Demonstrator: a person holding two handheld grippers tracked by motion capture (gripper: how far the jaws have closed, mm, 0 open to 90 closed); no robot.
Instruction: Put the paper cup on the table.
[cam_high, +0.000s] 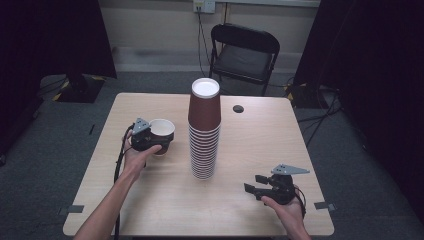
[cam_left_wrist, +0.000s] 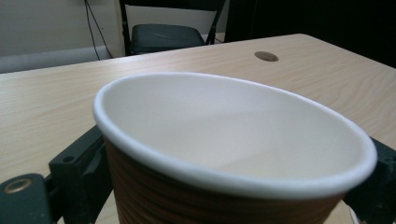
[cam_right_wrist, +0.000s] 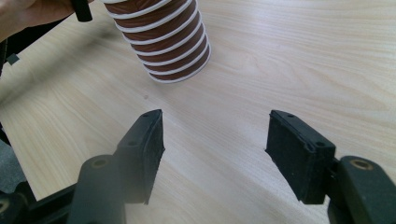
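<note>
At left of centre in the high view, the left gripper (cam_high: 150, 137) is clamping a single brown paper cup (cam_high: 162, 133) by its ribbed wall, mouth up, and holding it close above or on the wooden table (cam_high: 150, 200); which of the two cannot be told. In the left gripper view the cup's white rim (cam_left_wrist: 233, 182) is sitting between the two black jaws, one at each lower corner of the frame. In the middle of the table a tall stack of inverted brown cups (cam_high: 204, 135) is standing, white bases upward, well apart from the held cup.

At lower right of the high view, the right gripper (cam_high: 260, 185) is waiting with its jaws spread wide and nothing between them, aimed toward the foot of the stack (cam_right_wrist: 173, 46), which is showing at the upper left of the right gripper view.

Judging by this, one cup is being handled apart from the stack. If it is going onto the stack, the next move is calling for turning it mouth down and lowering it squarely over the top base, with the free gripper steadying the lower cups so the tower is not tipping.
</note>
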